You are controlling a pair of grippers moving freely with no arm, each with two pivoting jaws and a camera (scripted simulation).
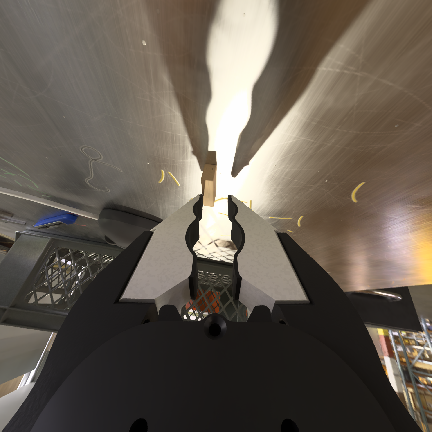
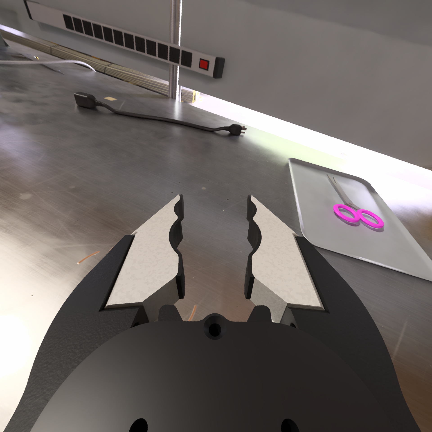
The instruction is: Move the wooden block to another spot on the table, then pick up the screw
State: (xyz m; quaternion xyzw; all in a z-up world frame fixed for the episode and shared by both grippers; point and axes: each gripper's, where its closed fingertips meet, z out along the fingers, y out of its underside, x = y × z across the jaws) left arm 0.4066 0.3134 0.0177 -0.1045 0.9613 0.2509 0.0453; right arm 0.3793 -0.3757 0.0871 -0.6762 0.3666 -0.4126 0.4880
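In the left wrist view a small light wooden block (image 1: 209,178) lies on the scratched metal table (image 1: 327,140), just beyond my left gripper (image 1: 215,198). The jaws stand a narrow gap apart. The block's near end sits beside the left fingertip (image 1: 198,203) and is not clamped between the two. The fingers' shadows converge at the block. My right gripper (image 2: 215,198) is open and empty, held low over a bare part of the table (image 2: 117,163). I see no screw in either view.
A metal mesh basket (image 1: 70,268), a blue object (image 1: 58,218) and a dark grey rounded object (image 1: 124,219) lie near the left gripper. In the right wrist view: a metal tray (image 2: 327,245) with pink-handled scissors (image 2: 357,216), a black cord (image 2: 159,119), a pole (image 2: 175,46), a wall power strip (image 2: 131,42).
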